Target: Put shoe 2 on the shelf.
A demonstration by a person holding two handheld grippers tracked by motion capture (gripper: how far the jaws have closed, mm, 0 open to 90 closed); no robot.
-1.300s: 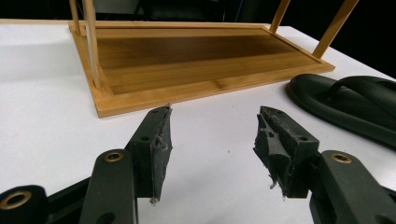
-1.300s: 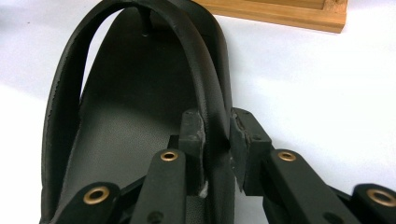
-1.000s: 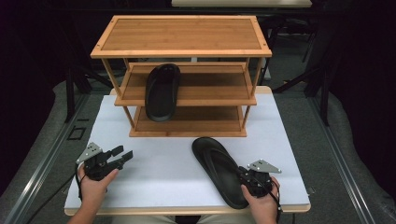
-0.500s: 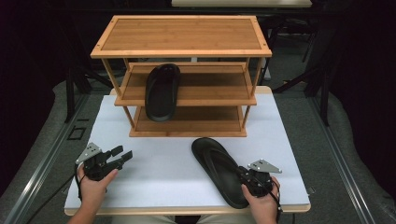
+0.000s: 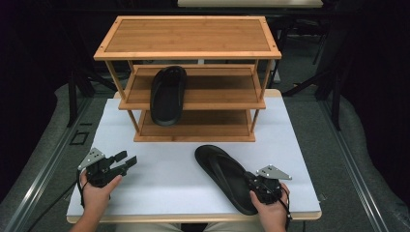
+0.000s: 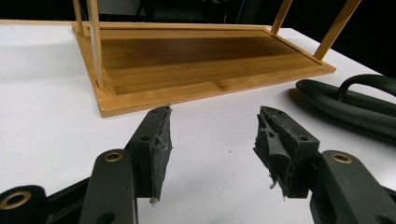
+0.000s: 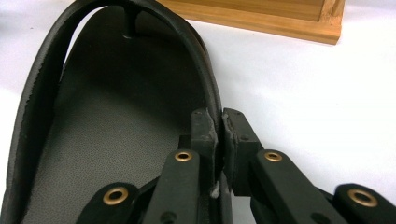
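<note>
Black rubber formed the sandal (image 5: 226, 178) that lay on the white table (image 5: 159, 193) in front of the wooden rack (image 5: 188, 77), well apart from its bottom shelf. The right gripper (image 5: 261, 189) had just been closing, and its jaws were clamped on the sandal's strap at the edge nearest the person. A second sandal (image 5: 168, 94) sat on the rack's middle shelf, its end overhanging the front. Off to the left of the rack's front, the left gripper (image 5: 126, 161) rested with its jaws apart, holding nothing.

White table (image 5: 159, 193): bamboo rack (image 5: 188, 48), black flip-flop (image 5: 227, 176).
</note>
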